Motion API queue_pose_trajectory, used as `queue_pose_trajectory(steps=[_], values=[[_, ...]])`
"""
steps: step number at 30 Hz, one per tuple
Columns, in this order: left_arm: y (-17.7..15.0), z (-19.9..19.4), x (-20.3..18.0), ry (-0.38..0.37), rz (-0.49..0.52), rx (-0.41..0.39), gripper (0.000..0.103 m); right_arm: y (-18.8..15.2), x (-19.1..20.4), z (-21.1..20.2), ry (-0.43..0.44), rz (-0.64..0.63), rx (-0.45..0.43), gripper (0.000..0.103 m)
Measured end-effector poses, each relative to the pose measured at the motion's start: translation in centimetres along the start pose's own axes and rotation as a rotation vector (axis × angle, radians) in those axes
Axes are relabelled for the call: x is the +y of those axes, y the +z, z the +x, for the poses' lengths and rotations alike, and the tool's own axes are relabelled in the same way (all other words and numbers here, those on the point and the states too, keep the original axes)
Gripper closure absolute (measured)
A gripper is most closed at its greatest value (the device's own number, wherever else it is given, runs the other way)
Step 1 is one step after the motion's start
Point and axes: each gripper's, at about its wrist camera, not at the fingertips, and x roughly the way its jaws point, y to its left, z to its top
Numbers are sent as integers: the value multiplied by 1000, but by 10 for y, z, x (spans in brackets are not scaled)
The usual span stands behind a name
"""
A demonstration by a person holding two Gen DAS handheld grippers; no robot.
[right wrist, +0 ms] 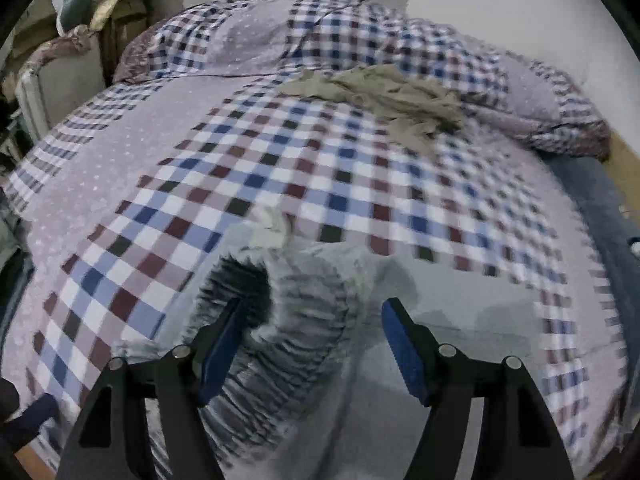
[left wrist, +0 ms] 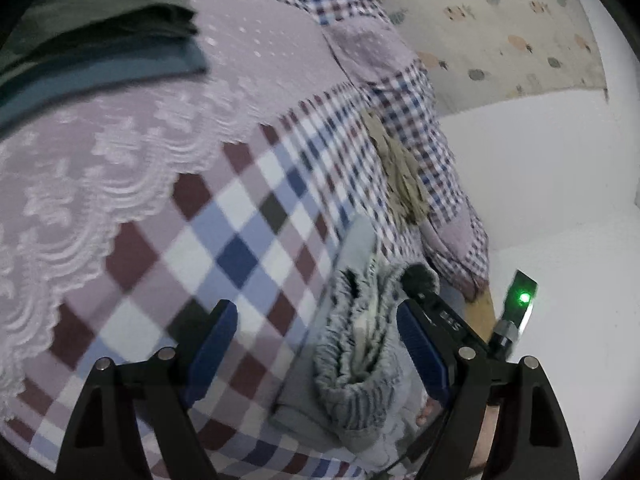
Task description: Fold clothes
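My jaws stand wide apart on both sides, holding nothing. Going from the left: a stack of folded dark clothes (left wrist: 92, 44) lies at the far left of the bed, on the lace throw (left wrist: 80, 184) over the checked bedspread (left wrist: 224, 240). My left gripper (left wrist: 316, 344) hovers over the ribbed waistband (left wrist: 356, 352) of the grey garment (right wrist: 460, 320), which lies on the bedspread near the bed's edge. My right gripper (right wrist: 312, 340) straddles the same waistband from the other side. Farther off, a crumpled khaki garment (right wrist: 384, 96) waits near the pillow (right wrist: 540, 108). The risk I see: the gathered elastic is bunched, so closing now could pinch only one layer, and the fold would drag crooked or slide off the bed.
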Motion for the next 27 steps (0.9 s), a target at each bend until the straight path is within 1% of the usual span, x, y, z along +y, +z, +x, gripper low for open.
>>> queue_pose_trajectory(steps=[1,2,3,5,6,7,10,12,14,17,18,19,20,21,23,24,27], values=[[3,3,-2,-7,8,8,18,1,4,9,29,-17,16,43],[5,5,-4,-14,15,16,19,1,8,17,55,-34,30,47],[6,5,-3,-17,16,20,21,0,10,21,59,-54,27,49],[10,7,2,-25,1,29,24,-2,6,19,85,-43,2,53],[12,7,6,-29,-14,37,28,-3,-1,12,102,-22,-14,56],[14,7,10,-34,-25,45,32,-7,-11,-3,120,4,-47,60],[19,13,11,-55,-11,83,32,-19,-43,-51,172,76,-146,62],[20,20,1,-81,39,122,32,-29,-64,-88,206,117,-210,62],[20,28,-17,-89,135,154,32,-36,-78,-119,229,130,-252,62],[18,43,-43,-59,300,204,33,-46,-91,-163,242,121,-299,62],[17,47,-48,-46,339,219,36,-49,-92,-172,244,116,-307,62],[16,51,-50,-37,357,231,40,-52,-94,-181,247,110,-314,62],[17,54,-50,-32,367,243,42,-55,-96,-190,250,106,-320,62],[17,58,-51,-28,377,255,46,-60,-97,-194,255,110,-318,62],[16,65,-50,5,405,272,54,-70,-98,-203,265,117,-314,62],[16,69,-50,22,418,283,60,-71,-99,-201,268,119,-310,62],[15,79,-55,49,496,301,61,-80,-105,-197,280,138,-300,62]])
